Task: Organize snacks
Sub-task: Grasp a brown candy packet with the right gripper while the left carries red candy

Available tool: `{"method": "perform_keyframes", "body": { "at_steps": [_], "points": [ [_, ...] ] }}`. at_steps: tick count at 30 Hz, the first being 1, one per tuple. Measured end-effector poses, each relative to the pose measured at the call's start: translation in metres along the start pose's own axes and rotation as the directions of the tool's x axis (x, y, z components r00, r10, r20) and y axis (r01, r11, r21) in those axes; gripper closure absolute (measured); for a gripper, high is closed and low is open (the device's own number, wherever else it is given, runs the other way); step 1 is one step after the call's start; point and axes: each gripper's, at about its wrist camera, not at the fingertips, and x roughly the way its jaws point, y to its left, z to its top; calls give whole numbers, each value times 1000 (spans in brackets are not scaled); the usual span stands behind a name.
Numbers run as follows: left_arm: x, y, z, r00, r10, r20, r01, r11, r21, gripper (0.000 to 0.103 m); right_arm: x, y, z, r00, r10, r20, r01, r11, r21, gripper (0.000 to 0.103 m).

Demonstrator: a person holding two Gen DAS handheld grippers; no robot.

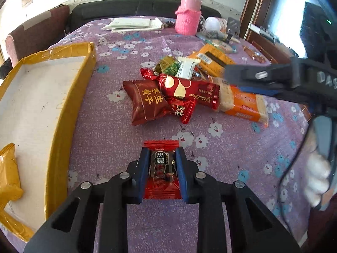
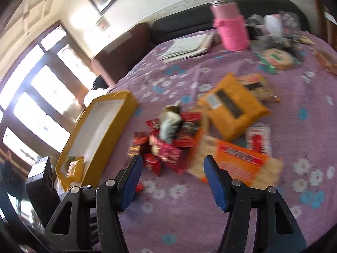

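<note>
Left gripper (image 1: 161,169) of mine clamped on red candy packet (image 1: 161,176) above purple cloth (image 1: 210,189); right gripper (image 2: 173,181) spread wide, empty, over snack pile (image 2: 168,139). Yellow box (image 1: 63,105) on left.

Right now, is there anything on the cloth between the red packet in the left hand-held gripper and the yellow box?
Nothing visible. The left hand-held gripper is shut on the red snack packet, and only bare purple floral cloth lies between it and the yellow box to its left. The snack pile sits farther ahead, off that path.
</note>
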Motion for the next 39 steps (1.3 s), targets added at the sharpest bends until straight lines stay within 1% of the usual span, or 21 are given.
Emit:
{"method": "perform_keyframes", "body": {
  "at_steps": [5, 8, 9, 11, 12, 13, 15, 16, 17, 18, 20, 24, 26, 30, 32, 33, 35, 36, 38, 39],
  "points": [
    [-32, 16, -6, 996, -67, 55, 70, 996, -55, 81, 35, 43, 1, 995, 63, -76, -70, 993, -98, 42],
    [-54, 27, -12, 992, -88, 91, 96, 992, -86, 81, 54, 63, 3, 993, 56, -104, -69, 991, -117, 43],
    [-61, 32, -14, 990, -91, 103, 101, 990, -95, 81, 61, 68, 4, 992, 48, -114, -62, 990, -123, 43],
    [-73, 42, -18, 988, -92, 126, 106, 988, -114, 81, 74, 76, 5, 992, 6, -124, -23, 990, -137, 44],
    [-78, 47, -19, 987, -90, 133, 107, 986, -124, 81, 81, 80, 5, 992, -24, -127, 5, 989, -148, 45],
    [-83, 54, -21, 985, -91, 145, 111, 984, -140, 81, 89, 84, 5, 989, -72, -130, 50, 985, -163, 46],
    [-91, 63, -22, 983, -82, 167, 108, 982, -156, 81, 101, 90, 5, 983, -119, -137, 94, 980, -175, 48],
    [-94, 67, -23, 982, -76, 175, 105, 981, -164, 81, 106, 92, 4, 979, -144, -144, 118, 977, -177, 56],
    [-98, 71, -25, 980, -72, 184, 104, 979, -173, 81, 110, 92, 3, 975, -164, -150, 137, 975, -176, 70],
    [-100, 76, -26, 979, -68, 193, 103, 978, -182, 81, 112, 92, 1, 972, -172, -161, 144, 975, -170, 70],
    [-105, 84, -27, 977, -53, 209, 95, 976, -196, 81, 107, 89, 0, 975, -167, -144, 147, 979, -140, 71],
    [-112, 103, -29, 972, -17, 235, 72, 971, -229, 80, 87, 90, -7, 981, -165, -101, 152, 980, -127, 71],
    [-120, 117, -29, 968, 6, 249, 58, 967, -248, 80, 73, 93, -6, 987, -147, -70, 138, 984, -115, 71],
    [-129, 143, -23, 962, 53, 268, 25, 960, -279, 80, 42, 109, 2, 996, -84, 7, 85, 990, -110, 71],
    [-128, 159, -15, 961, 72, 268, 11, 955, -296, 80, 32, 123, 6, 1000, -13, 21, 16, 994, -112, 71],
    [-127, 166, -12, 962, 77, 263, 8, 952, -306, 80, 31, 132, 8, 999, 38, 15, -36, 993, -115, 72],
    [-120, 185, -2, 966, 79, 246, 9, 941, -337, 80, 37, 149, 10, 996, 94, -11, -94, 987, -128, 72],
    [-116, 193, 1, 969, 78, 234, 10, 936, -352, 80, 45, 161, 10, 992, 122, -40, -127, 982, -139, 72],
    [-103, 210, 10, 975, 83, 207, 3, 923, -385, 80, 62, 179, 10, 985, 152, -82, -163, 976, -147, 72],
    [-97, 218, 12, 977, 88, 192, -5, 917, -398, 80, 71, 186, 9, 983, 154, -96, -168, 973, -156, 72]
  ]
}}
